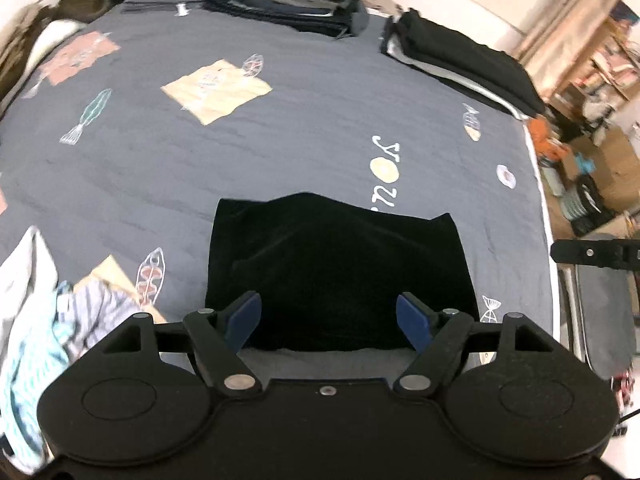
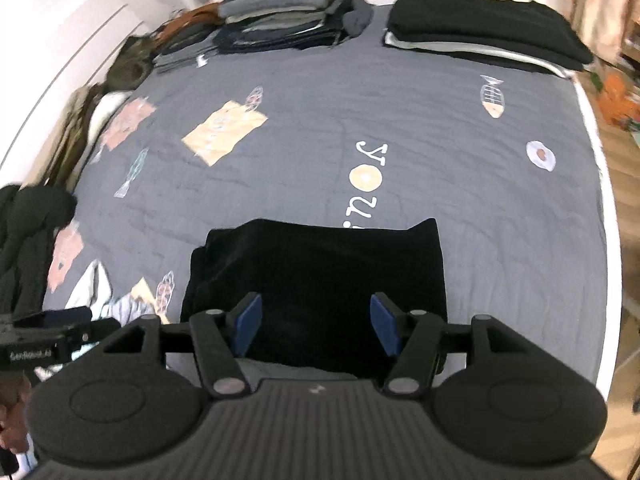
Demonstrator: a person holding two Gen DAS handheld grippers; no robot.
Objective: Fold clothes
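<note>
Left wrist view: the left hand-held gripper (image 1: pixel 328 320) and the right hand-held gripper (image 2: pixel 316 322) hover with jaws apart over a folded black garment (image 1: pixel 336 272) near the bed's (image 1: pixel 280 140) front edge. A careless one-layer pinch could undo it. Folded stacks (image 2: pixel 480 28) line the far edge; shelves stand beyond.

My left gripper (image 1: pixel 328 320): matte black body, two round housings with faint circular insets, black linkage arms on silver pivot screws, blue pads (image 1: pixel 244 318) on the fingers. One small silver screw sits mid-body. My right gripper (image 2: pixel 316 324): same build, blue pads (image 2: pixel 248 322), but a grey ribbed centre plate carrying a small white mark.
</note>
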